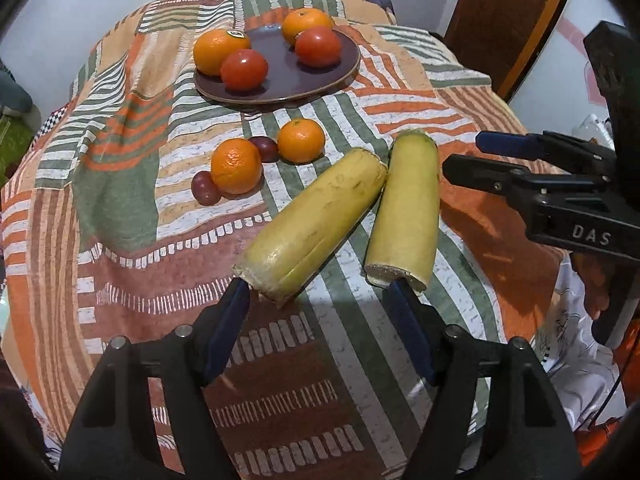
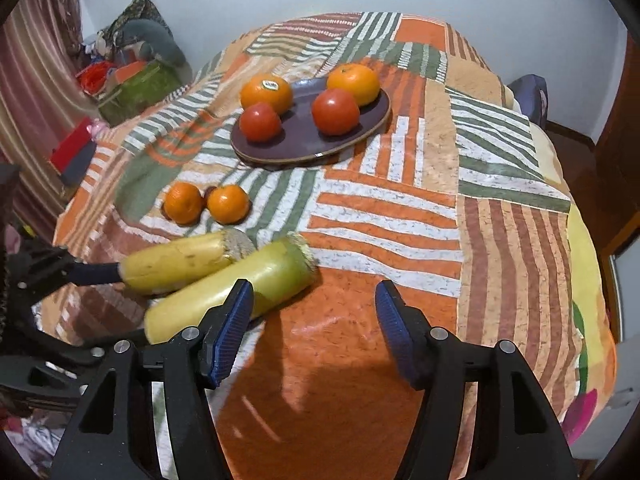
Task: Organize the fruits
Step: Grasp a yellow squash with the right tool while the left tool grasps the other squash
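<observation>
Left wrist view: the left hand-held gripper (image 1: pixel 318 300) stands fairly wide with nothing pressed between its blue pads; one pad meets the near end of each of the two yellow-green cut gourd pieces (image 1: pixel 316 220), which lie in a V on the patterned patchwork cloth (image 1: pixel 120 200) near its front edge, far ends touching. The surface may be a bed; I cannot tell. The right hand-held gripper (image 2: pixel 314 304) is about half open and empty over bare orange cloth, just right of the nearer gourd piece (image 2: pixel 236 300). Beyond lie two small loose oranges (image 1: pixel 236 166) with two dark red plums (image 1: pixel 205 188) beside them. Farthest, toward the back edge, a dark brown round plate (image 1: pixel 280 80) holds two oranges and two red tomatoes (image 1: pixel 244 70). The step seems a gathering of loose produce: next, one gripper must centre on a single gourd piece and close across its width.
</observation>
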### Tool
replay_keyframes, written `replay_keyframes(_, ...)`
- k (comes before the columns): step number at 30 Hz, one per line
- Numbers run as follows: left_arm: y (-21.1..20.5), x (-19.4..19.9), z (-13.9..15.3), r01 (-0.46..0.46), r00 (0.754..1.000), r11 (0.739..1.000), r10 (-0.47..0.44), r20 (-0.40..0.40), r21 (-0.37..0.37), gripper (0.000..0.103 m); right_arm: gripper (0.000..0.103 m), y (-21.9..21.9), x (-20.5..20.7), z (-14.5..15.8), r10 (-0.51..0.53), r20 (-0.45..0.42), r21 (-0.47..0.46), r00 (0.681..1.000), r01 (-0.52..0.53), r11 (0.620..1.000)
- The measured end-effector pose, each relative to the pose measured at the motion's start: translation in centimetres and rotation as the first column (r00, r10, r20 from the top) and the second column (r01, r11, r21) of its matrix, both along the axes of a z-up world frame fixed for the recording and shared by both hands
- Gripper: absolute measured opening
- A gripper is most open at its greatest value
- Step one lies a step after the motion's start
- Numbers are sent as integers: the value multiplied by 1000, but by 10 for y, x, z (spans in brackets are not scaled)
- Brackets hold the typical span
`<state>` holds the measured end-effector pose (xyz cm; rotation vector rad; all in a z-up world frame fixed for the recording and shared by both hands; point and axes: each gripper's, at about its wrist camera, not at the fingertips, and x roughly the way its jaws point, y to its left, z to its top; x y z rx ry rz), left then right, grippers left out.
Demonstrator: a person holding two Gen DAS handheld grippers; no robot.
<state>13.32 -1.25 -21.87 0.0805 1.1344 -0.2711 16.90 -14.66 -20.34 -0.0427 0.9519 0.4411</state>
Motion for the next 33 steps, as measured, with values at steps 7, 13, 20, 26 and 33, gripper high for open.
replay_keyframes(7, 24, -3, 22, -26, 996, 1000, 27, 87, -17, 77, 74, 34, -5, 1, 61, -17, 27, 998, -61, 998)
replay_keyframes(13, 37, 4, 19, -49, 996, 998, 51, 74, -37, 77, 91, 53, 1, -12, 34, -41, 8, 999, -34, 999)
replay_keyframes(20, 39, 6, 8, -41, 998, 999, 42, 54, -35, 77, 98, 55, 11, -30, 44, -92, 7, 995, -43, 999)
replay_keyframes(26, 32, 18, 2, -27, 999, 999, 29, 45, -40, 78, 81, 49, 12, -28, 67, -83, 30, 994, -64, 997)
replay_keyframes(33, 17, 34, 2, 33, 998, 999, -30, 61, -36, 78, 67, 32, 16, -25, 91, -123, 98, 988, -80, 992)
